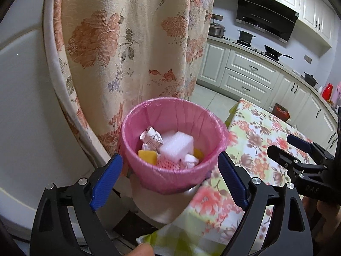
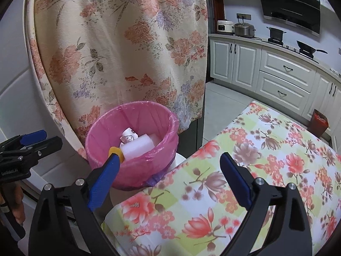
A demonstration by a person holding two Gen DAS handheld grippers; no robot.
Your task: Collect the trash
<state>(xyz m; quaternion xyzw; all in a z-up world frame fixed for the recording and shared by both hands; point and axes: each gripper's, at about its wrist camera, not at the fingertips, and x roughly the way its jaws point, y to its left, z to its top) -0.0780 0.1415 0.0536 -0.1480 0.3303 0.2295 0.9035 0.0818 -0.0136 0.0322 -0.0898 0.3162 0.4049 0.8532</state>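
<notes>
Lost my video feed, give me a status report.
Left gripper open, empty. Right gripper open, empty. Pink bin holds foam, paper, yellow scraps. Table beside it, nothing blocking.

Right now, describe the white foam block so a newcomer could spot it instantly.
Find the floral curtain; in front of it, beside the floral-clothed table, stands a pink-lined bin. The white foam block lies in the middle of the trash inside. It is the biggest piece, plain and squared-off, unlike the crumpled printed paper and yellow pieces beside it.

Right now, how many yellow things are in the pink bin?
2: one yellow piece at the bin's near-left, another peeking out right of the white foam block. More may be buried.
</notes>
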